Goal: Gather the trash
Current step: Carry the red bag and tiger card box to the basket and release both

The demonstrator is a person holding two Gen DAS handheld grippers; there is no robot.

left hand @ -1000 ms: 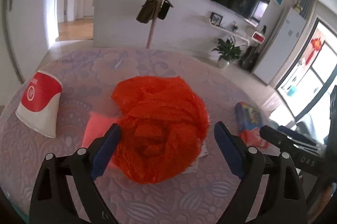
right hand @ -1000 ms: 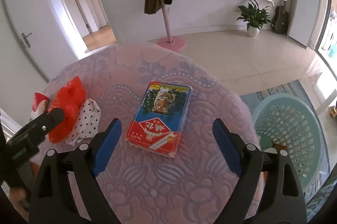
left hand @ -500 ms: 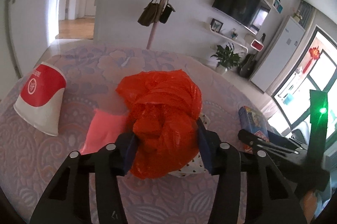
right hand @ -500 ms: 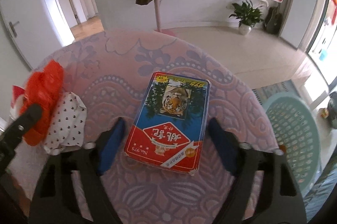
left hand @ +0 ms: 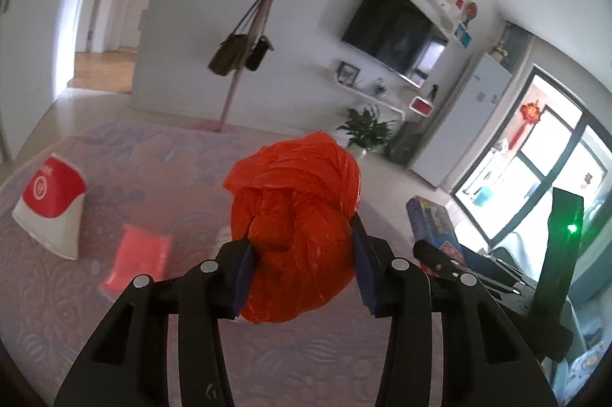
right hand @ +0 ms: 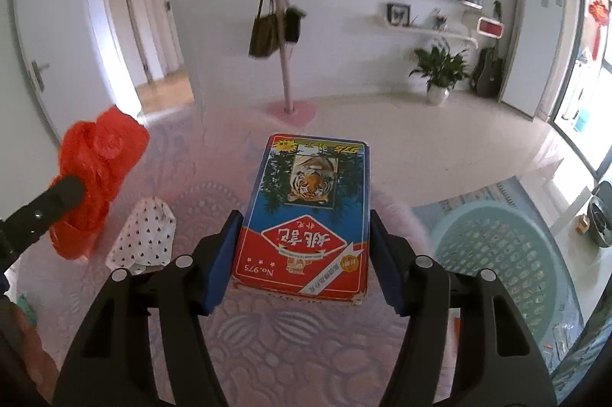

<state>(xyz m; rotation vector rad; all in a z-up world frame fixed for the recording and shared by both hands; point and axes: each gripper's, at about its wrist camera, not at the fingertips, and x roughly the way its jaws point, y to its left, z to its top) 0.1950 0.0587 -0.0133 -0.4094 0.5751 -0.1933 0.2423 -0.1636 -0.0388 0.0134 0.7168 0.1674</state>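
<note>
Lilac patterned worktop (right hand: 306, 349) lies below; left gripper (left hand: 302, 254) jaws have just closed on the red plastic bag (left hand: 298, 215), right gripper (right hand: 306, 254) jaws on the card box (right hand: 306, 215), both lifted.

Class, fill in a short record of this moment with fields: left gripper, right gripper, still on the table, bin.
left gripper: jaws have just been closing, now shut on the red bag, lifted off the table
right gripper: jaws have just been closing, now shut on the card box
still on the table: paper cup on its side, pink packet, spotted wrapper
bin: green basket on the floor to the right of the table
</note>
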